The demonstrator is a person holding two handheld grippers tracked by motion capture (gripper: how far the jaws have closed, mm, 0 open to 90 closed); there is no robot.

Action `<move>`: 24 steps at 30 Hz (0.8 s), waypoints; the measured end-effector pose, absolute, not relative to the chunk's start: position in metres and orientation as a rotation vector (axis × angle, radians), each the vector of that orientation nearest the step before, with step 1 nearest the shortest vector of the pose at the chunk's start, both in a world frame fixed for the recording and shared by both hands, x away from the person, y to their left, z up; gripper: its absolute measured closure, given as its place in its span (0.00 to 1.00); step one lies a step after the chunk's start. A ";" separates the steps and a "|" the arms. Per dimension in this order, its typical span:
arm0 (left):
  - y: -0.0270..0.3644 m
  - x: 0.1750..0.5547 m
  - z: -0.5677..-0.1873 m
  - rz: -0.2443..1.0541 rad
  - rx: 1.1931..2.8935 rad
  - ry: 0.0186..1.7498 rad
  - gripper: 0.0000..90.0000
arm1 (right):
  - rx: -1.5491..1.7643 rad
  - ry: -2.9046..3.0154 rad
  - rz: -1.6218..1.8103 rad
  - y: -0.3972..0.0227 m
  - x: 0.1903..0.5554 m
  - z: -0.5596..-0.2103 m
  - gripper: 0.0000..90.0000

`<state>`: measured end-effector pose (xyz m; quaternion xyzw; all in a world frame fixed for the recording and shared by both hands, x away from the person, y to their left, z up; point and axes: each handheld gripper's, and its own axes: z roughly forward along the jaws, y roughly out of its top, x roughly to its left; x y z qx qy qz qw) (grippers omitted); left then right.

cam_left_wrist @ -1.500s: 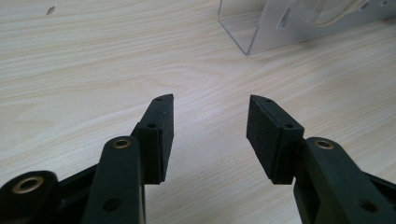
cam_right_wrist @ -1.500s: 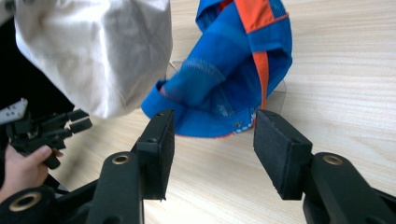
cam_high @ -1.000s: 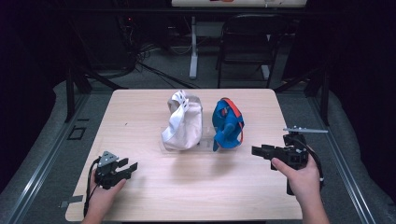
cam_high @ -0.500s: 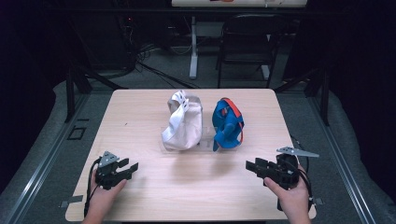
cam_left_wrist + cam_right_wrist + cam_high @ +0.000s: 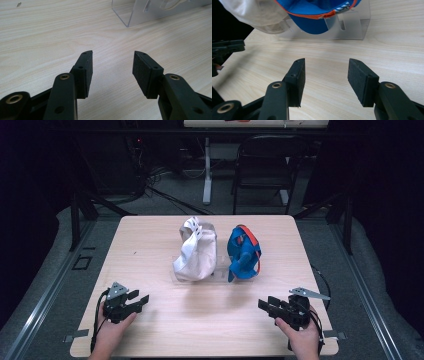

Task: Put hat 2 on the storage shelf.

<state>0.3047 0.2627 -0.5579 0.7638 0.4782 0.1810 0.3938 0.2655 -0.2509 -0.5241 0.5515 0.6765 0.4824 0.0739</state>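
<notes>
Bench [image 5: 150, 245] of pale wood, lit against a dark room. Two caps sat on a clear acrylic stand [image 5: 220, 271] about mid-bench, slightly toward the far edge: a white cap [image 5: 195, 251] on the left side, a blue cap [image 5: 243, 252] with orange trim just beside it on the right, the two close but whether touching could not be told.

Left claw [image 5: 141, 301] rested near the near-left corner, held in a hand [image 5: 111, 332], jaws parted wide and empty; in the left gripper view the left claw [image 5: 112, 67] showed bare wood between its pads, with a corner of the stand [image 5: 140, 12] ahead.

Right claw [image 5: 265, 305] sat near the near-right corner, likewise spread and holding nothing. From the right gripper view the right claw [image 5: 325, 72] faced the stand [image 5: 352, 27], with the blue cap's [image 5: 317, 12] brim and the white cap [image 5: 254, 15] above it.

Judgement: both caps appeared seated on the stand and both claws stood well apart from them. Either the placing was finished and the claws were at rest, or nothing had yet been taken up; no grasp was in hand.
</notes>
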 end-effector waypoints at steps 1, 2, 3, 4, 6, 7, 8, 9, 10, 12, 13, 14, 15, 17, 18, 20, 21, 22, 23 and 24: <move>0.263 0.305 -0.558 0.459 1.939 1.213 0.57 | 1.659 2.016 1.451 -0.251 0.265 -0.526 0.53; 0.262 0.305 -0.558 0.458 1.941 1.213 0.57 | 1.662 2.000 1.457 -0.252 0.265 -0.529 0.53; 0.262 0.305 -0.558 0.458 1.941 1.212 0.57 | 1.669 1.978 1.478 -0.253 0.265 -0.532 0.53; 0.262 0.304 -0.558 0.455 1.936 1.214 0.57 | 1.677 1.970 1.487 -0.253 0.265 -0.534 0.53; 0.261 0.304 -0.558 0.457 1.938 1.208 0.57 | 1.672 1.971 1.483 -0.254 0.267 -0.538 0.53; 0.260 0.304 -0.558 0.463 1.936 1.204 0.57 | 1.664 1.962 1.475 -0.254 0.267 -0.539 0.53; 0.260 0.304 -0.558 0.463 1.936 1.200 0.57 | 1.656 1.958 1.467 -0.254 0.268 -0.540 0.53; 0.260 0.304 -0.557 0.461 1.947 1.201 0.57 | 1.651 1.954 1.456 -0.255 0.268 -0.541 0.53; 0.260 0.304 -0.557 0.457 1.955 1.198 0.58 | 1.647 1.949 1.459 -0.255 0.268 -0.542 0.53; 0.259 0.303 -0.557 0.456 1.949 1.193 0.58 | 1.660 1.951 1.452 -0.256 0.269 -0.543 0.53; 0.258 0.303 -0.557 0.456 1.950 1.191 0.58 | 1.667 1.947 1.441 -0.257 0.270 -0.544 0.53; 0.257 0.304 -0.557 0.456 1.945 1.187 0.58 | 1.668 1.942 1.441 -0.257 0.270 -0.545 0.53; 0.257 0.304 -0.557 0.457 1.948 1.182 0.58 | 1.663 1.946 1.426 -0.257 0.271 -0.546 0.53; 0.256 0.304 -0.557 0.452 1.957 1.176 0.58 | 1.657 1.947 1.423 -0.258 0.272 -0.547 0.52; 0.254 0.304 -0.557 0.451 1.957 1.169 0.59 | 1.662 1.943 1.420 -0.258 0.272 -0.547 0.52; 0.252 0.303 -0.557 0.448 1.969 1.161 0.59 | 1.669 1.942 1.419 -0.258 0.273 -0.549 0.52; 0.251 0.303 -0.557 0.446 1.972 1.155 0.59 | 1.669 1.946 1.421 -0.257 0.273 -0.549 0.52; 0.250 0.303 -0.557 0.450 1.967 1.155 0.59 | 1.667 1.954 1.416 -0.256 0.273 -0.549 0.52; 0.249 0.302 -0.557 0.449 1.967 1.155 0.59 | 1.666 1.960 1.420 -0.255 0.273 -0.550 0.52; 0.248 0.302 -0.557 0.447 1.974 1.148 0.59 | 1.664 1.964 1.414 -0.254 0.273 -0.550 0.52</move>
